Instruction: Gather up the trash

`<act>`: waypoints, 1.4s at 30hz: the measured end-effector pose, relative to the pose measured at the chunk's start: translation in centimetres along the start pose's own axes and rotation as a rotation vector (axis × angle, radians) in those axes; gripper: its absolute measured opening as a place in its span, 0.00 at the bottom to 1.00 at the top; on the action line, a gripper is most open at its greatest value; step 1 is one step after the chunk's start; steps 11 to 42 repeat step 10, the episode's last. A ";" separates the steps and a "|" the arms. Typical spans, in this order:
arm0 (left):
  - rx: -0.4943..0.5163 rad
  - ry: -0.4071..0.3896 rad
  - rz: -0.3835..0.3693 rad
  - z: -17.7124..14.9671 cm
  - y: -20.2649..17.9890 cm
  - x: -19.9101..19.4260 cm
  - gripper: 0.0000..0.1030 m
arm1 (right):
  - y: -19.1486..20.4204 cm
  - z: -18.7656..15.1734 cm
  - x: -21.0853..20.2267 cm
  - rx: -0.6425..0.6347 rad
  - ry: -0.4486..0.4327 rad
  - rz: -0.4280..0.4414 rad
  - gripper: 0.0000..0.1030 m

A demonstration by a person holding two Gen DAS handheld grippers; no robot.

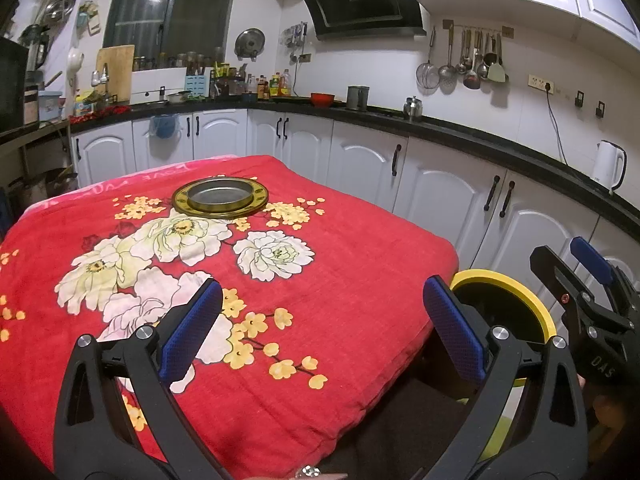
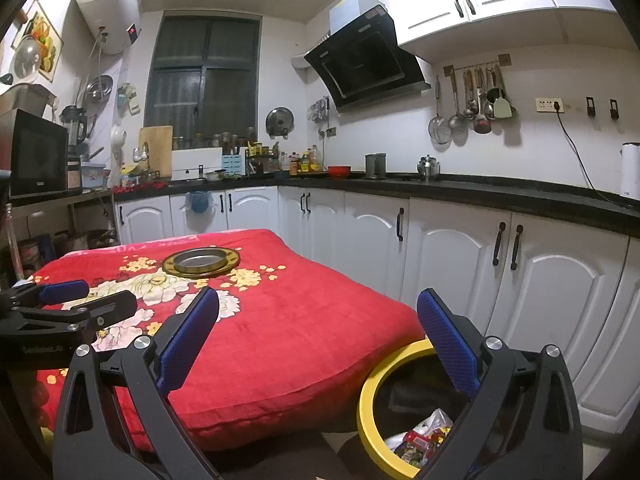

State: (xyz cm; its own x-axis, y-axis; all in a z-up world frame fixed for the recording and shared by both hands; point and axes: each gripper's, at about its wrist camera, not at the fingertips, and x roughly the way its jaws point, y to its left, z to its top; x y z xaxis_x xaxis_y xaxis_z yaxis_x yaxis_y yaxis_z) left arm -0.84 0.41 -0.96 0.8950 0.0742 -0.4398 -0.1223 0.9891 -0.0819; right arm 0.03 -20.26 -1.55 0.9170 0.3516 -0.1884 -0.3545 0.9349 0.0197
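A yellow-rimmed trash bin (image 2: 366, 404) stands on the floor at the table's right front corner; crumpled wrappers (image 2: 420, 438) lie inside it. The bin's rim also shows in the left wrist view (image 1: 516, 284). My left gripper (image 1: 322, 336) is open and empty above the red floral tablecloth (image 1: 328, 280). My right gripper (image 2: 318, 344) is open and empty, held over the table's right edge and the bin. A round metal tray with a gold rim (image 1: 220, 197) sits at the table's far side. No loose trash shows on the cloth.
White lower cabinets (image 2: 452, 256) with a black countertop run along the back and right, close to the bin. A white kettle (image 1: 608, 164) stands on the counter at right. A microwave (image 2: 36, 156) sits on a shelf at left.
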 end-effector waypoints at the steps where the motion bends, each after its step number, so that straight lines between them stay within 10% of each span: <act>1: 0.002 -0.001 -0.001 0.0 0.0 0.0 0.89 | 0.0 0.0 0.1 0.000 0.001 0.000 0.94; 6: -0.030 0.024 -0.001 0.6 1.2 0.3 0.89 | 0.2 0.8 1.0 0.001 0.005 0.034 0.94; 10: -0.094 0.071 0.153 3.5 7.7 0.3 0.89 | 3.7 3.1 4.0 -0.026 0.050 0.161 0.94; 42: -0.094 0.071 0.153 3.5 7.7 0.3 0.89 | 3.7 3.1 4.0 -0.026 0.050 0.161 0.94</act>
